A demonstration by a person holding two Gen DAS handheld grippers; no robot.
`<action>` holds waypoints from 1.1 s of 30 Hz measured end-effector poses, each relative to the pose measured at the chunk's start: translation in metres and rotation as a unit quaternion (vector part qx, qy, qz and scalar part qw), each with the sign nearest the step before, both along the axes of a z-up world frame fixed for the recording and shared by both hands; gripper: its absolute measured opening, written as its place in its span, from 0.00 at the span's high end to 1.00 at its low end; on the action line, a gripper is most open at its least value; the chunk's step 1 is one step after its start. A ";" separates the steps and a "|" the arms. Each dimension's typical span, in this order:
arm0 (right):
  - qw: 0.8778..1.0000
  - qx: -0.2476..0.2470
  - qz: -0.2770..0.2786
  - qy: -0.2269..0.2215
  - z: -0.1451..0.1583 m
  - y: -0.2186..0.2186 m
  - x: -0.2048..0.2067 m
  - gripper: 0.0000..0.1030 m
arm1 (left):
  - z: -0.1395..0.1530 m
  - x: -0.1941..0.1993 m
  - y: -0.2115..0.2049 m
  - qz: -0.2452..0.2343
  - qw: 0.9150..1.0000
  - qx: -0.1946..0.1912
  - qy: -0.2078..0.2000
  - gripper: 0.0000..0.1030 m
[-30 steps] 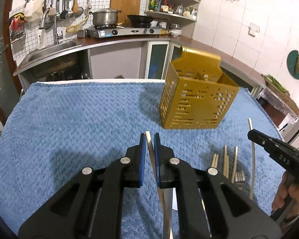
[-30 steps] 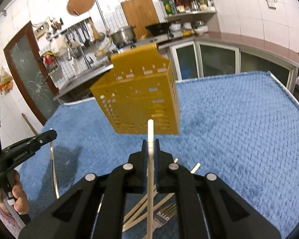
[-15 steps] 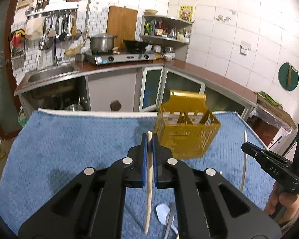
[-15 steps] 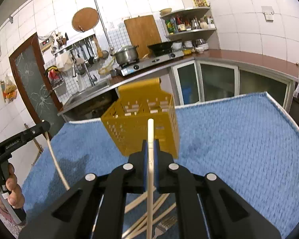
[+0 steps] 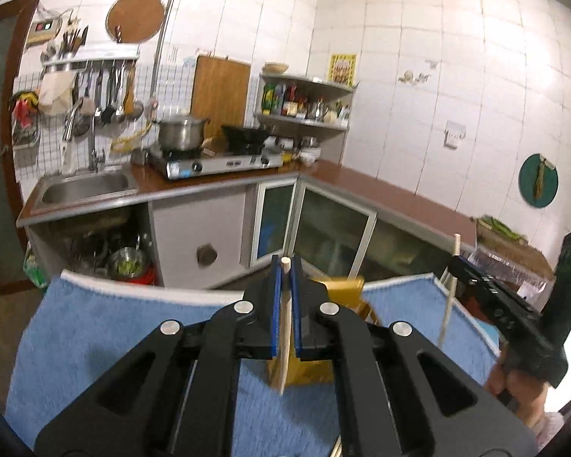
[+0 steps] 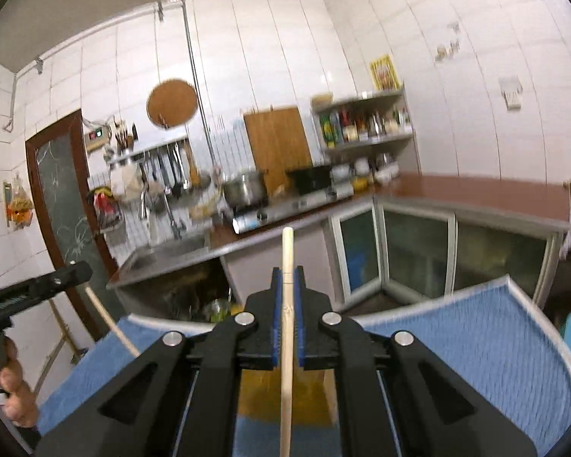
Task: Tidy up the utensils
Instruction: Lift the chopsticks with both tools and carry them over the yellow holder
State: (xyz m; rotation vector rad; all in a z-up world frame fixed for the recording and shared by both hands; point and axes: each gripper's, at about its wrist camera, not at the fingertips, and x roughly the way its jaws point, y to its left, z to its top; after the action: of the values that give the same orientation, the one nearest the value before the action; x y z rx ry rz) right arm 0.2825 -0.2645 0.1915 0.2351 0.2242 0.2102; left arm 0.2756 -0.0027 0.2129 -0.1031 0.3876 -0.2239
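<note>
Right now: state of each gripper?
Left gripper: shut on a chopstick.
Right gripper: shut on another chopstick.

basket on cloth | counter behind | sink left

— What do the handheld tools look like?
— The left gripper and right gripper are matte black, with blue pads, silver round screws and cut-out triangular arms.
— Any clothing?
— A pinkish sleeve, blurred.
</note>
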 end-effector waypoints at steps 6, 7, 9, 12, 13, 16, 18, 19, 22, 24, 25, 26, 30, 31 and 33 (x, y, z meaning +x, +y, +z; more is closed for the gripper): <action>0.999 -0.007 -0.015 -0.041 0.032 0.005 0.038 0.94 | 0.048 0.014 -0.017 -0.005 0.999 0.002 -0.035 0.97; 0.999 -0.008 -0.019 -0.047 0.035 0.006 0.042 0.94 | 0.055 0.019 -0.021 -0.006 0.999 0.004 -0.042 0.97; 0.998 -0.008 -0.023 -0.056 0.040 0.008 0.055 0.94 | 0.061 0.026 -0.026 -0.006 0.999 0.005 -0.047 0.97; 0.997 -0.006 -0.029 -0.068 0.038 0.008 0.072 0.94 | 0.060 0.042 -0.034 -0.005 0.999 0.007 -0.049 0.97; 0.997 -0.003 -0.026 -0.072 0.034 0.008 0.076 0.94 | 0.055 0.050 -0.038 -0.003 0.999 0.010 -0.048 0.97; 0.996 -0.002 -0.028 -0.080 0.019 0.009 0.090 0.94 | 0.035 0.068 -0.043 -0.007 0.999 0.013 -0.034 0.97; 0.997 0.001 -0.027 -0.077 0.008 0.010 0.096 0.94 | 0.020 0.079 -0.047 -0.007 1.000 0.020 -0.023 0.97; 0.997 0.002 -0.026 -0.076 0.002 0.010 0.098 0.94 | 0.010 0.084 -0.048 -0.006 1.000 0.023 -0.017 0.97; 0.997 0.001 -0.016 -0.071 -0.019 0.013 0.101 0.94 | -0.019 0.097 -0.046 -0.006 1.000 0.023 0.003 0.97; 0.998 -0.004 -0.008 -0.064 -0.033 0.012 0.102 0.94 | -0.035 0.102 -0.044 -0.006 1.000 0.022 0.015 0.97; 0.998 -0.005 -0.003 -0.059 -0.040 0.011 0.102 0.94 | -0.046 0.105 -0.042 -0.005 0.999 0.024 0.023 0.97; 0.998 -0.005 0.000 -0.056 -0.047 0.012 0.102 0.94 | -0.053 0.106 -0.040 -0.004 0.999 0.025 0.029 0.97; 0.999 -0.011 0.014 -0.044 -0.067 0.014 0.095 0.94 | -0.076 0.107 -0.034 -0.004 0.999 0.022 0.045 0.97; 0.999 -0.014 0.016 -0.040 -0.072 0.015 0.093 0.94 | -0.082 0.106 -0.033 -0.004 0.999 0.023 0.047 0.97; 0.999 -0.020 0.020 -0.036 -0.081 0.017 0.089 0.94 | -0.091 0.105 -0.032 0.000 0.998 0.027 0.050 0.96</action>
State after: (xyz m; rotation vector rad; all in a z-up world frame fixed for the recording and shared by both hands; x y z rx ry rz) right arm 0.3714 -0.2477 0.1100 0.1838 0.1613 0.2528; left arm 0.3805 -0.0345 0.1222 -0.0614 0.4932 -0.2082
